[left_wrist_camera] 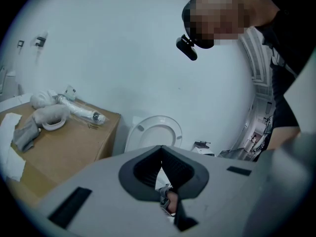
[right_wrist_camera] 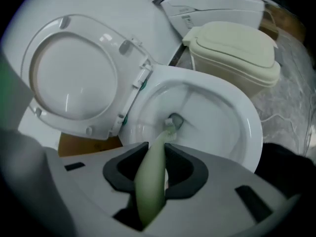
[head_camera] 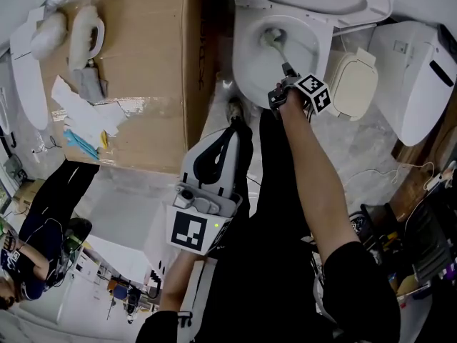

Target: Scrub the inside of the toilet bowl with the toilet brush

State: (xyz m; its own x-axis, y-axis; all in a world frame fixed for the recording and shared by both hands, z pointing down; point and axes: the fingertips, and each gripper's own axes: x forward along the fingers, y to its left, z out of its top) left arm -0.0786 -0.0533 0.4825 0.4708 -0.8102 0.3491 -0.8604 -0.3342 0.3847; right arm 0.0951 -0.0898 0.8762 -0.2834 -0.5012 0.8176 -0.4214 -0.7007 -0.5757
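The white toilet bowl (head_camera: 246,59) stands at the top middle of the head view, its lid (right_wrist_camera: 74,78) raised. My right gripper (head_camera: 285,83) hangs over the bowl's near rim, shut on the pale green handle of the toilet brush (right_wrist_camera: 153,177). The brush head (right_wrist_camera: 170,127) is down at the drain in the bowl's bottom (head_camera: 273,38). In the right gripper view the handle runs between the right gripper (right_wrist_camera: 157,149) pads into the bowl (right_wrist_camera: 247,117). My left gripper (head_camera: 234,128) is held back near my body, short of the bowl. It points at the lid (left_wrist_camera: 155,132), jaws together on nothing.
A big cardboard box (head_camera: 136,70) left of the toilet carries white fittings and a grey cloth (head_camera: 89,84). A cream lidded unit (head_camera: 353,84) and a white toilet seat unit (head_camera: 418,77) stand on the right. Cables lie on the floor lower right. Another person (head_camera: 36,241) stands lower left.
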